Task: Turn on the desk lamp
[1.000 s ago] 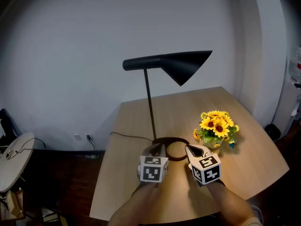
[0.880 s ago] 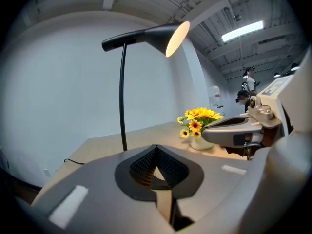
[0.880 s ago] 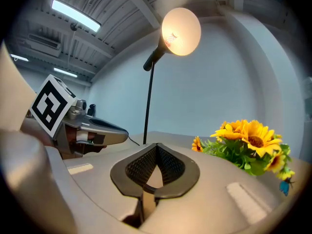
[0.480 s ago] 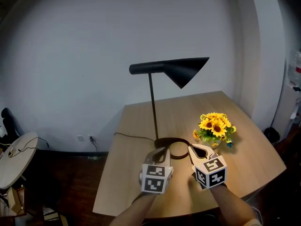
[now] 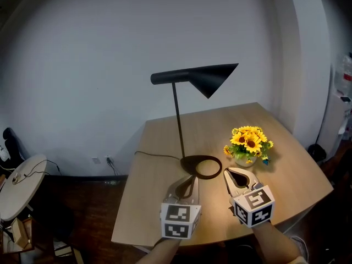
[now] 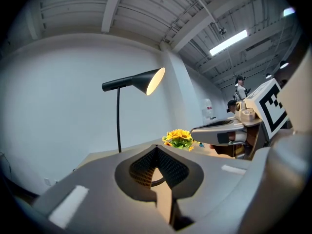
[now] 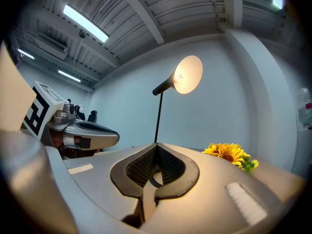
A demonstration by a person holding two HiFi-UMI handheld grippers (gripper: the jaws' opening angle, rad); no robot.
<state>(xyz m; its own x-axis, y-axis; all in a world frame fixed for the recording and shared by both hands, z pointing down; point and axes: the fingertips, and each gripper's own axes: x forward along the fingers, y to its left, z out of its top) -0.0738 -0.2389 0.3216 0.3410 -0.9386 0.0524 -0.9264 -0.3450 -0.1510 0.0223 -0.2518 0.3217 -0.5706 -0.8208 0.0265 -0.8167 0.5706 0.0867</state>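
The black desk lamp [image 5: 212, 77] stands on the wooden table [image 5: 286, 164], with its ring base [image 5: 201, 166] just ahead of my grippers. Its shade glows lit from inside in the left gripper view [image 6: 152, 81] and the right gripper view [image 7: 188, 75], and a warm patch of light falls on the table. My left gripper [image 5: 190, 181] is shut and holds nothing, a short way in front of the base. My right gripper [image 5: 227, 174] is also shut and empty, to the right of the base. Neither touches the lamp.
A small pot of yellow sunflowers [image 5: 247, 143] stands to the right of the lamp base, close to my right gripper. The lamp's cord [image 5: 151, 155] runs left off the table. A round side table [image 5: 16, 186] stands on the floor at far left. A white wall rises behind.
Both grippers have drawn back from the lamp base toward the table's near edge. The lamp and the flowers have not moved.
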